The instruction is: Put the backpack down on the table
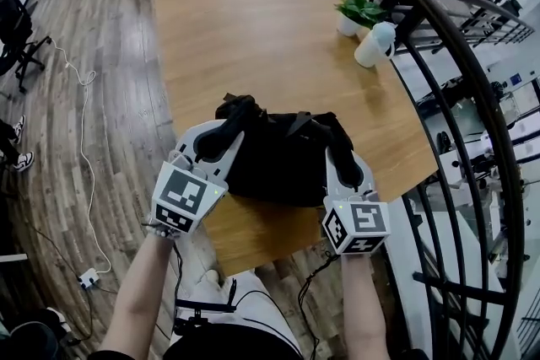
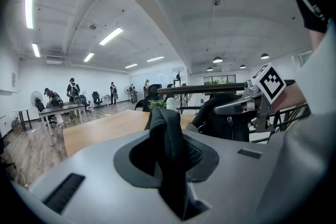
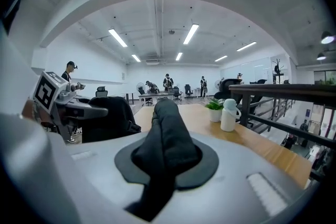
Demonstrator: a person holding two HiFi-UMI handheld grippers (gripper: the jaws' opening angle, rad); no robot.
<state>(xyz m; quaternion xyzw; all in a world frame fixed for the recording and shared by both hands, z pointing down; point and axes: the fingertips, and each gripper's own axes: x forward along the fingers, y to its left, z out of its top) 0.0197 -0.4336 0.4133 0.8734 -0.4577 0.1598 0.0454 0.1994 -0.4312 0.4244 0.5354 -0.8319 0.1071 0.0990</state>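
Strap is what fills our left gripper (image 1: pixel 218 141): its jaws are clamped on the padded left strap (image 2: pixel 167 136), which stands up between them. Just to the right, the backpack (image 1: pixel 283 158) hangs between our two hands over the near end of the table (image 1: pixel 253 38). We cannot tell whether its base touches the wood yet. Our right gripper (image 1: pixel 346 166) pinches the right strap (image 3: pixel 164 141) in the same way, jaws closed on the fabric.

We judge the step in hand to be the set-down itself. To do it well, we should lower both hands together and keep them level with each other, so the bag lands flat on its base and does not roll toward one side. We should place it a little further in from the near edge, since much of it sits close to that edge. We should let go only when the straps go slack. Further right, the plant (image 1: pixel 361 8) and the white bottle (image 1: pixel 374 45) stand well apart from the bag, so they need no care.
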